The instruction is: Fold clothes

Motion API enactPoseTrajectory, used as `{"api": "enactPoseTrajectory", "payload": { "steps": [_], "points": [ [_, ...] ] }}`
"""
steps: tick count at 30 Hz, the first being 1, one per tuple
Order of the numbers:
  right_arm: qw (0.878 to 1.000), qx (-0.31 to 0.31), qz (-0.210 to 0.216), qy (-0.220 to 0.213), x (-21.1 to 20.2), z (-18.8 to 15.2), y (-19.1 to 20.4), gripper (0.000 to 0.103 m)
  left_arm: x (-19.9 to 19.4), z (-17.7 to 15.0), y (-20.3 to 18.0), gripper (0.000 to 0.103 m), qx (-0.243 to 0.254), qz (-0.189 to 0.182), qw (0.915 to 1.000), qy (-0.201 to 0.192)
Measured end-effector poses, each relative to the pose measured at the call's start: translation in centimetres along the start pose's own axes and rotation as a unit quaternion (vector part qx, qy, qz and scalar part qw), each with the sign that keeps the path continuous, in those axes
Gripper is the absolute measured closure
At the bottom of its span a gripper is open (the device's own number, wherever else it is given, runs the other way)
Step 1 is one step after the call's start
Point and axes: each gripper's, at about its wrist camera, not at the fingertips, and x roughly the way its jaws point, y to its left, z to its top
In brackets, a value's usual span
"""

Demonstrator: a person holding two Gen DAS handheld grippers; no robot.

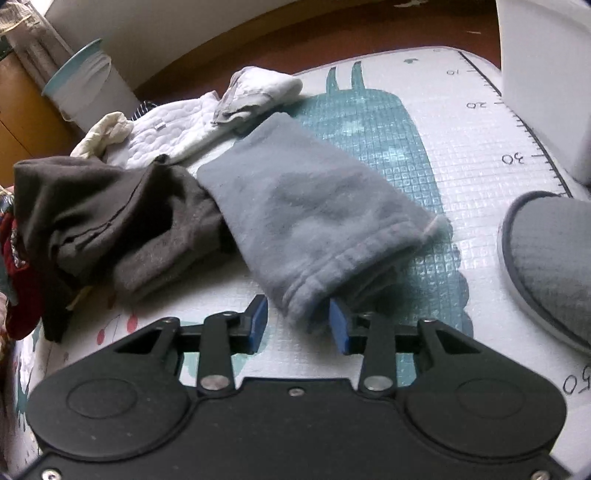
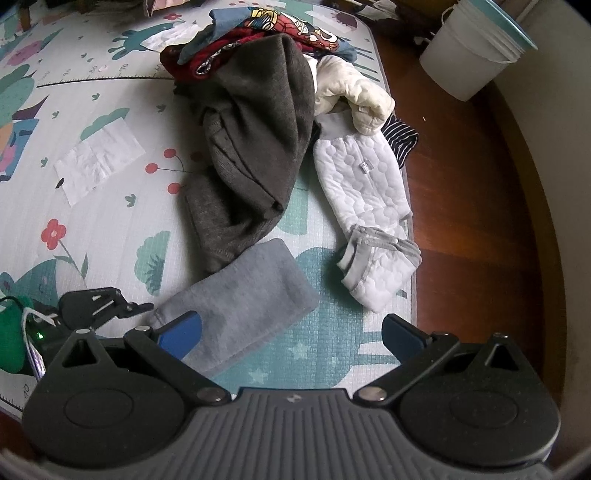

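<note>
The play mat (image 2: 92, 206), printed with trees, flowers and a ruler scale, is lying on a dark wooden floor (image 2: 469, 206) and is carrying all the clothes. A dark brown-grey garment (image 2: 255, 147) is lying crumpled along the middle of the mat, its upper end touching a heap of red and blue printed clothes (image 2: 266, 26). Just beside it on the floor side, a white quilted garment (image 2: 365, 184) with grey trim is stretching down the mat edge, a cream piece (image 2: 354, 92) and a striped piece (image 2: 400, 136) bunching at its top.

The folded grey cloth (image 2: 240, 310) is lying flat on the mat, one end touching the brown-grey garment's lower end, the other end reaching the grippers.

Left gripper (image 1: 299, 325): fingers parted, the hem corner of the grey cloth (image 1: 314, 206) sitting between the blue pads; the pads are not pressing it closed.
Right gripper (image 2: 291, 336): fingers spread wide, left pad resting on the near edge of the grey cloth, right pad over bare mat.

A white bucket (image 2: 469, 48) with a teal rim is standing on the floor off the mat corner. A grey slipper (image 1: 554, 266) is sitting on the mat near the left gripper. A white tissue (image 2: 98, 158) is lying on the mat, well apart from the clothes.
</note>
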Motion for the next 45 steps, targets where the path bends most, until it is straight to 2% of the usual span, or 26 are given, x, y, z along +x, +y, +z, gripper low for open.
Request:
{"api": "enactPoseTrajectory", "payload": {
  "steps": [4,6,10,12,13,16,22,26,33,37,38,40,42,45],
  "points": [
    [1.000,-0.001,0.001,0.001,0.1,0.0,0.0,0.000,0.0,1.0,-0.1,0.065,0.006,-0.001,0.9998,-0.018],
    [1.000,0.000,0.000,0.001,0.1,0.0,0.0,0.000,0.6,1.4,-0.4,0.065,0.023,0.006,0.9997,-0.011],
    [1.000,0.006,-0.003,-0.003,-0.2,0.2,0.0,0.000,1.8,2.2,-0.1,0.065,0.012,0.004,0.9999,0.000],
    [1.000,0.007,-0.002,-0.006,-0.5,0.2,0.0,0.000,1.9,2.9,0.4,0.089,-0.002,-0.014,0.9999,0.006],
    [1.000,0.007,-0.001,-0.007,-0.6,0.2,0.0,0.000,1.7,3.4,0.8,0.095,-0.017,-0.021,0.9996,0.007],
    [1.000,0.007,0.000,-0.010,-0.9,0.1,-0.2,0.000,0.1,4.6,2.5,0.099,-0.080,-0.047,0.9956,-0.006],
    [1.000,0.022,0.001,-0.014,-1.3,-0.1,-1.0,0.000,-7.4,6.9,5.7,0.100,-0.133,-0.042,0.9880,-0.065],
    [0.999,0.034,0.004,-0.034,-2.4,0.4,-1.2,0.000,-13.7,7.1,8.2,0.101,-0.143,-0.014,0.9863,-0.082],
    [0.994,0.049,0.057,-0.081,-5.9,2.5,1.1,0.000,-23.9,4.8,12.2,0.101,-0.138,0.060,0.9865,-0.066],
    [0.990,0.017,0.078,-0.120,-8.3,4.2,4.6,0.001,-29.0,2.5,13.7,0.101,-0.142,0.102,0.9837,-0.042],
    [0.987,0.006,0.082,-0.136,-9.0,4.6,5.5,0.004,-30.3,1.8,14.0,0.101,-0.145,0.109,0.9829,-0.035],
    [0.980,-0.015,0.085,-0.179,-10.8,5.6,7.3,0.035,-32.9,0.3,14.6,0.101,-0.146,0.127,0.9808,-0.020],
    [0.971,-0.028,0.099,-0.214,-12.4,6.5,8.9,0.037,-35.6,-1.6,15.2,0.101,-0.153,0.147,0.9772,-0.002],
    [0.957,-0.057,0.144,-0.243,-13.8,7.4,11.6,0.037,-39.3,-4.3,16.2,0.101,-0.172,0.178,0.9688,0.019]
  ]
}}
